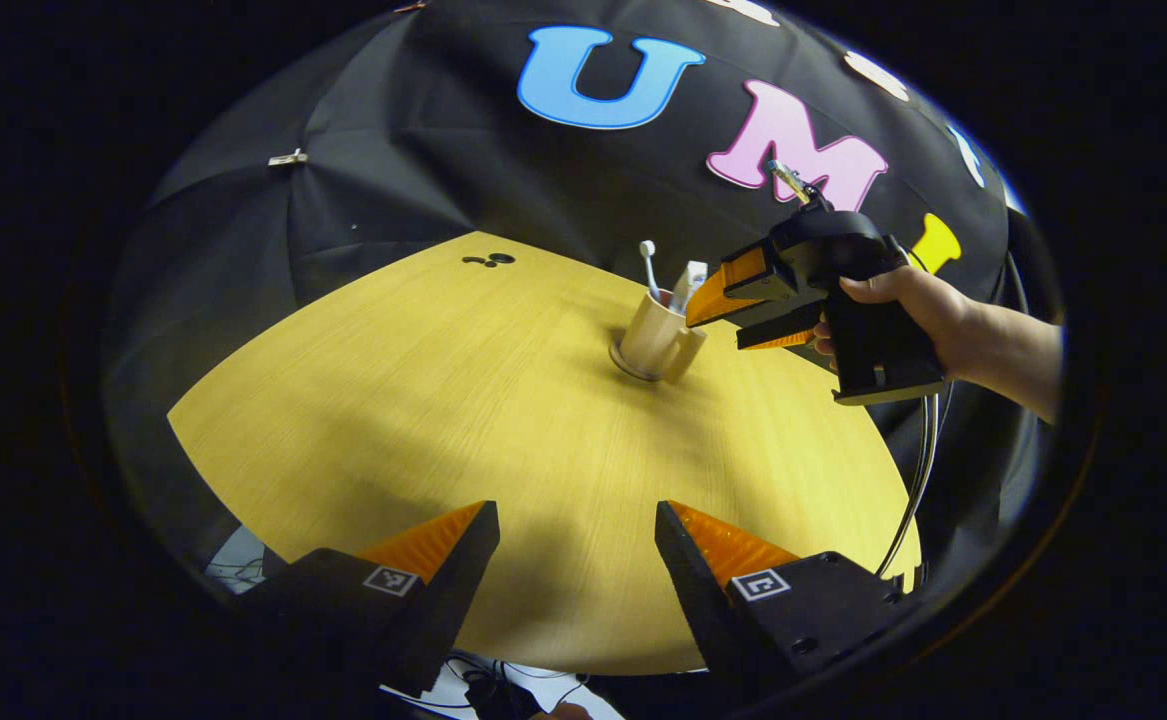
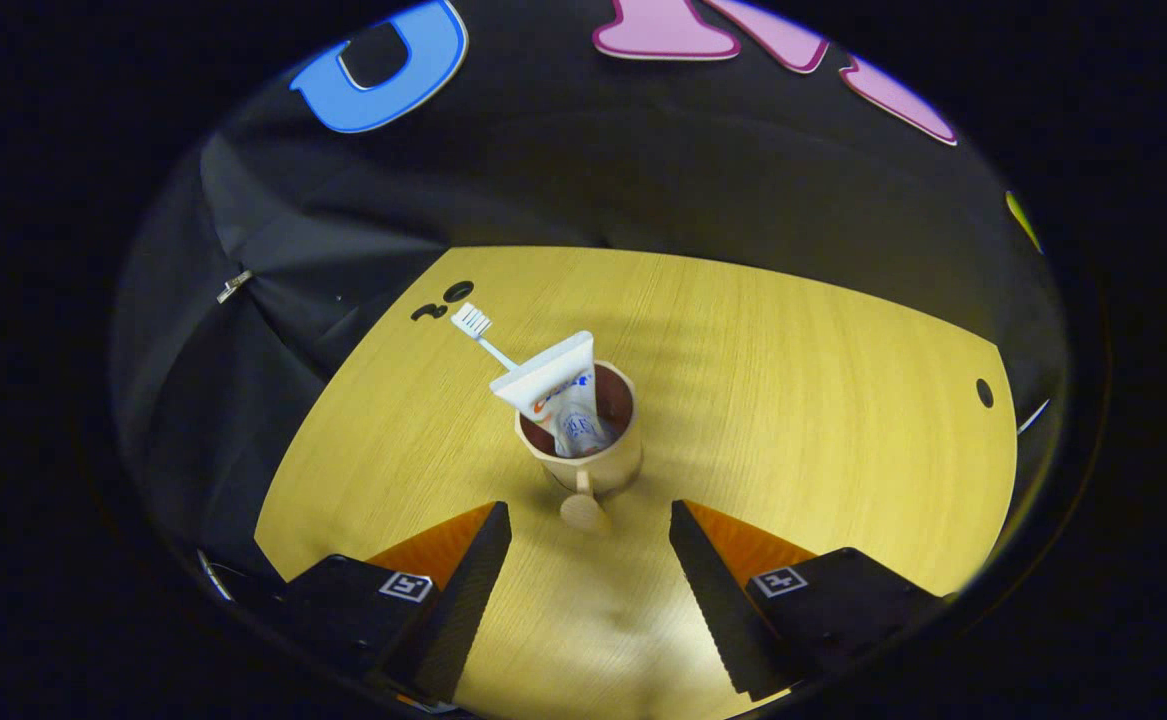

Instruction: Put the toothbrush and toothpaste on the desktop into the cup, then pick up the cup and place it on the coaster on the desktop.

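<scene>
Both pairs of jaws stand spread apart with nothing between them. In the left gripper view the left gripper point(image 1: 575, 515) hangs over the near part of the wooden table point(image 1: 423, 420), well apart from the cup point(image 1: 655, 337), its two fingers pointing across bare wood toward it. The cup stands upright on the coaster point(image 1: 623, 366), a thin round disc whose rim peeks out under the cup's base on the side nearer this camera. A toothbrush point(image 1: 649, 266) and a toothpaste tube point(image 1: 689, 282) stick up out of the cup's mouth, the toothbrush with its head at the top.

Just beside the cup, on its far right side in the left gripper view, the right gripper point(image 1: 738, 320) is held by a hand point(image 1: 908, 305), its fingers parted and aimed at the cup from slightly above; whether a fingertip touches the cup I cannot tell from here.

In the right gripper view the right gripper point(image 2: 591, 520) looks down on the cup point(image 2: 598, 465) from close by. The cup's handle point(image 2: 583, 505) points back toward the camera and lies in the gap between the two fingers, which sit on either side of it without pressing on it. Inside the cup the toothpaste tube point(image 2: 558, 395) leans with its flat crimped end up, and the toothbrush point(image 2: 478, 335) slants out behind it, bristles uppermost. Beyond the cup, near the table's far edge, are a few small dark holes point(image 2: 443, 300) in the wood.
</scene>
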`<state>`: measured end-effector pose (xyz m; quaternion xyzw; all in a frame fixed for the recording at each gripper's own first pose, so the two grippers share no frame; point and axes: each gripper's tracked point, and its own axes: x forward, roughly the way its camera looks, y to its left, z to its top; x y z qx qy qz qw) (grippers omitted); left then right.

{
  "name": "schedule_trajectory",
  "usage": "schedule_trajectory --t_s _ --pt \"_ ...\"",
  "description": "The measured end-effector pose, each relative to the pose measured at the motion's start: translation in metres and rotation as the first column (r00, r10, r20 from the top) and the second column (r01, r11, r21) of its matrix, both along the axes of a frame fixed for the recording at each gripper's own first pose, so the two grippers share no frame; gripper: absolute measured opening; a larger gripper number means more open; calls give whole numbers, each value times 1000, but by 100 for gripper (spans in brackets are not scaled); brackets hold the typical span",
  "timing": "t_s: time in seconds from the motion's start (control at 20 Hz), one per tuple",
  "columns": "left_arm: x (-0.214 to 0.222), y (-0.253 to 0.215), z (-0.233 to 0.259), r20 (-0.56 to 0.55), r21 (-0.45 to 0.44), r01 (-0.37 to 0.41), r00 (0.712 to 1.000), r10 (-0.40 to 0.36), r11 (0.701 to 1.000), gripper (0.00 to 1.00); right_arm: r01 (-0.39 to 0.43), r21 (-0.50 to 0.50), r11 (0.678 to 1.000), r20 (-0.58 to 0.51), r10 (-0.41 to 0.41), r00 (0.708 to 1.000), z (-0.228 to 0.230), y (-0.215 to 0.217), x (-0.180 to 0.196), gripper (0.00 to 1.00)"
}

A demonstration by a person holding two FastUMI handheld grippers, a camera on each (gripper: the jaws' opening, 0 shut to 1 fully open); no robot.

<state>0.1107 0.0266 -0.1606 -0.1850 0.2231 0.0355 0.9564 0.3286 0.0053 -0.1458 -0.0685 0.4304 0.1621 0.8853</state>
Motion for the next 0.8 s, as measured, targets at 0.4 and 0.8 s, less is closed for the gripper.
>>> schedule_trajectory --t_s 0.4,0.8 --pt "13 -17 59 108 84 126 985 -134 989 98 99 117 988 268 -128 955 104 -51 -60 98" --pt "-3 -11 184 344 124 75 932 -114 989 98 137 219 966 600 -244 762 235 -90 -159 98"
